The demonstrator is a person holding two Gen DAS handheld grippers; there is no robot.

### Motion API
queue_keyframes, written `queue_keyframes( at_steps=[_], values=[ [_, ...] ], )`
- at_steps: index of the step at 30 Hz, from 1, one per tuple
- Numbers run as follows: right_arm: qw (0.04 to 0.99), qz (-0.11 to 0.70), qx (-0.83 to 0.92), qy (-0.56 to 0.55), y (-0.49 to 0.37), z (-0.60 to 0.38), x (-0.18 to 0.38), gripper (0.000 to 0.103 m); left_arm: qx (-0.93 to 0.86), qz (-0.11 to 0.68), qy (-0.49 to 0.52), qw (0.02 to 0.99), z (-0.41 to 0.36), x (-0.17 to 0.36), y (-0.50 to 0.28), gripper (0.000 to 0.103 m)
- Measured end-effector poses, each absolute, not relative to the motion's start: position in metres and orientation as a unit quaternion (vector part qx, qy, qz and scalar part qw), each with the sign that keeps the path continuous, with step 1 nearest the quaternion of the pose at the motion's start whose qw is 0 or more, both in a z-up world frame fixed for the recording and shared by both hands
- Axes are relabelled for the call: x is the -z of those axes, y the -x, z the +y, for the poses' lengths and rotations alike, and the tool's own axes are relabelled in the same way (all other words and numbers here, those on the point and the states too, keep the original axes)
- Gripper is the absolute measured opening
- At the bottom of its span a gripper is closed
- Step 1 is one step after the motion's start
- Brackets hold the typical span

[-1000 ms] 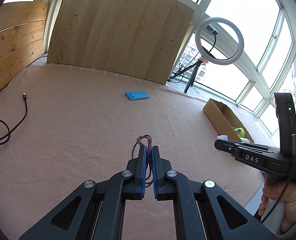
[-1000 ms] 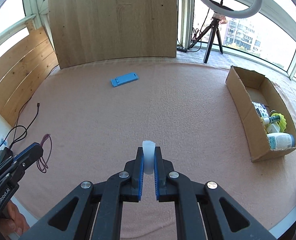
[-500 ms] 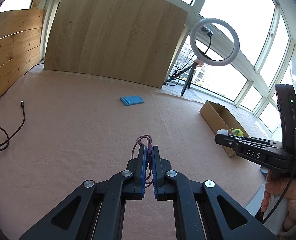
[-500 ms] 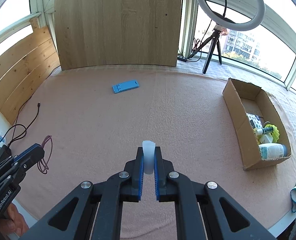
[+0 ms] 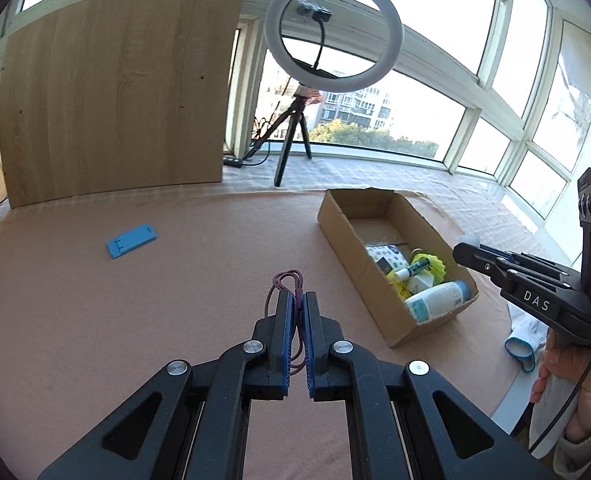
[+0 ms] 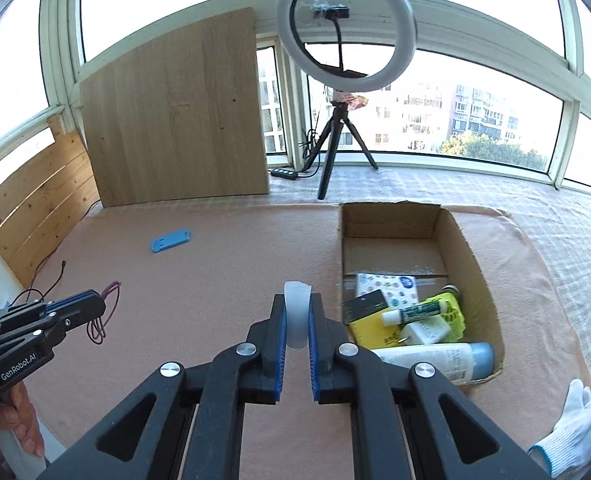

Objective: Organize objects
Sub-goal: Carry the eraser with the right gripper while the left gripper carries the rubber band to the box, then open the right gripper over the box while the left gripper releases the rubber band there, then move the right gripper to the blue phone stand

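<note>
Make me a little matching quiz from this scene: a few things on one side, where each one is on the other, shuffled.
Things:
1. cord
2. white piece
3. blue stand
4. bottle

Places:
A. lying in the box
B. flat on the pink cloth, near the wooden board
C. pinched in the left gripper
D. pinched in the right gripper

Pairs: 1-C, 2-D, 3-B, 4-A

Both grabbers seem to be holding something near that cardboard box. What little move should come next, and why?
Probably carry the right gripper on over the cardboard box and release. It is shut on a small white cap, just left of the box's open top, where other items already lie.
</note>
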State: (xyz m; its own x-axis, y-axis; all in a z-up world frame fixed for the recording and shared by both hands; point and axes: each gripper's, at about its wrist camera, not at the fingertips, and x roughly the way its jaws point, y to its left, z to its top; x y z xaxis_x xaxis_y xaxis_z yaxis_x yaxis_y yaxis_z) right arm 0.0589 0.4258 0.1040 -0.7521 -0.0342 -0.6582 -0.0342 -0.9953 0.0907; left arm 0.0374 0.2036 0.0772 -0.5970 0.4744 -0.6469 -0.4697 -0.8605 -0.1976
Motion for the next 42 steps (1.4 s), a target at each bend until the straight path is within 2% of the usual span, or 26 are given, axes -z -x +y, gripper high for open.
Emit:
queue_keyframes(
  at_steps=[6, 12, 13, 14, 15, 16, 17, 20, 24, 26, 28, 30, 33, 36, 39, 42],
  values=[
    [0.005, -0.047, 0.935, -0.35, -0.049, 0.502, -0.099, 0.009, -0.877, 0.033, 0.382, 0.289, 0.322, -0.078, -0.018, 0.005],
    [0.022, -0.052, 0.929, -0.365, -0.033, 0.529, -0.08, 0.013, -0.87, 0.042, 0.401, 0.283, 0.378, -0.065, 0.0, 0.007],
    [0.023, -0.05, 0.926, -0.373, -0.03, 0.532, -0.074, 0.018, -0.87, 0.044, 0.405, 0.279, 0.382, -0.06, 0.004, 0.014],
    [0.028, -0.048, 0.921, -0.386, -0.028, 0.533, -0.069, 0.023, -0.869, 0.055, 0.415, 0.264, 0.387, -0.054, 0.008, 0.043],
    [0.03, -0.047, 0.919, -0.389, -0.028, 0.535, -0.066, 0.032, -0.873, 0.065, 0.419, 0.242, 0.387, -0.049, 0.01, 0.06],
    [0.027, -0.045, 0.921, -0.387, -0.031, 0.536, -0.065, 0.036, -0.881, 0.069, 0.412, 0.222, 0.382, -0.047, 0.01, 0.085],
    [0.021, -0.038, 0.921, -0.386, -0.033, 0.536, -0.066, 0.036, -0.89, 0.067, 0.398, 0.212, 0.376, -0.048, 0.008, 0.094],
    [0.008, -0.018, 0.923, -0.385, -0.031, 0.526, -0.077, 0.037, -0.897, 0.047, 0.383, 0.215, 0.341, -0.051, 0.003, 0.095],
    [0.036, -0.016, 0.923, -0.383, -0.004, 0.469, -0.098, 0.049, -0.906, 0.027, 0.38, 0.186, 0.264, -0.054, 0.001, 0.095],
    [0.07, -0.018, 0.92, -0.384, 0.016, 0.421, -0.103, 0.061, -0.911, 0.007, 0.38, 0.158, 0.21, -0.05, 0.001, 0.1],
    [0.109, -0.008, 0.917, -0.384, 0.041, 0.364, -0.099, 0.079, -0.914, -0.012, 0.384, 0.133, 0.153, -0.044, -0.004, 0.1],
    [0.142, 0.011, 0.906, -0.399, 0.071, 0.305, -0.08, 0.087, -0.914, -0.023, 0.392, 0.101, 0.097, -0.033, -0.009, 0.1],
    [0.167, 0.031, 0.884, -0.436, 0.122, 0.225, -0.03, 0.087, -0.908, -0.051, 0.412, 0.056, 0.021, -0.015, -0.018, 0.1],
    [0.145, 0.049, 0.871, -0.467, 0.167, 0.183, 0.014, 0.086, -0.9, -0.081, 0.428, 0.021, -0.04, -0.001, -0.029, 0.1],
    [0.137, 0.002, 0.873, -0.468, 0.192, 0.18, 0.026, 0.087, -0.898, -0.102, 0.428, -0.002, -0.08, 0.005, -0.035, 0.1],
    [0.14, 0.016, 0.876, -0.461, 0.207, 0.17, 0.032, 0.087, -0.899, -0.106, 0.424, -0.008, -0.102, 0.008, -0.035, 0.1]
  ],
)
